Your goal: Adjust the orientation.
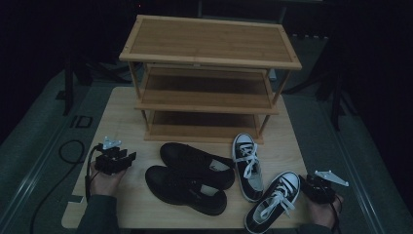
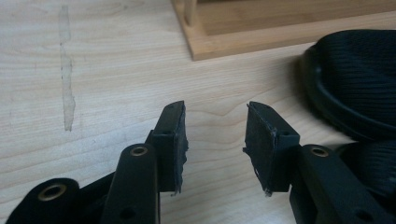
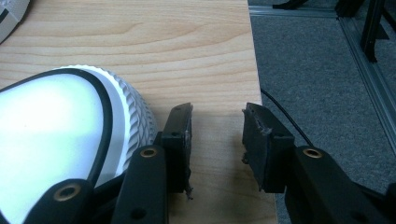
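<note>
Two black slip-on shoes (image 1: 195,163) (image 1: 187,191) lie side by side in the middle of the wooden table (image 1: 122,122). To their right lie two black-and-white laced sneakers (image 1: 248,165) (image 1: 273,200). My left gripper (image 1: 127,158) is held at the table's left, open, with bare table between its jaws; a black shoe (image 2: 355,84) lies to its right. My right gripper (image 1: 306,186) is at the table's right front edge, open, nothing between its jaws. The white toe cap of a sneaker (image 3: 60,140) lies just left of its left jaw.
A three-tier bamboo shoe rack (image 1: 209,78) stands at the back of the table, its shelves bare. Its bottom corner (image 2: 224,44) is ahead of the left gripper. Grey carpet (image 3: 322,70) and a cable lie beyond the table's right edge. A black cable loops on the floor at left (image 1: 70,151).
</note>
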Demonstrator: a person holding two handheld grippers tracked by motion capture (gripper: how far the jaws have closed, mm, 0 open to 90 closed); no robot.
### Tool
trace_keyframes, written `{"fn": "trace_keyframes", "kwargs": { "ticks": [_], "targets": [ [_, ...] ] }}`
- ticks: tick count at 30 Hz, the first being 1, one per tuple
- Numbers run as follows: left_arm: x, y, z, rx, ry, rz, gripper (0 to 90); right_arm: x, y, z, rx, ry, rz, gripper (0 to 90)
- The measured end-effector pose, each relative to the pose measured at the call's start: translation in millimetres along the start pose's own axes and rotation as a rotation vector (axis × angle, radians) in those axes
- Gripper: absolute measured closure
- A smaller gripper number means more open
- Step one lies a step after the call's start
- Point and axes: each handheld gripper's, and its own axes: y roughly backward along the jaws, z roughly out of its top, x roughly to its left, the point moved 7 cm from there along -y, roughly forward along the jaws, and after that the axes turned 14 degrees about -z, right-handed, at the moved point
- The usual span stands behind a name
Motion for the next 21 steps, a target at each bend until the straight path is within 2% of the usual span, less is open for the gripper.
{"fn": "trace_keyframes", "kwargs": {
  "ticks": [12,21],
  "targets": [
    [-30.7,20.3,11.6,-0.006,-0.076,-0.060,58.5,0.0,-0.1,0.1,0.000,0.004,0.001,61.9],
    [-61.0,25.0,17.7,0.023,-0.139,-0.129,58.8,0.0,-0.2,0.1,-0.001,0.004,0.000,61.9]
  ]
}}
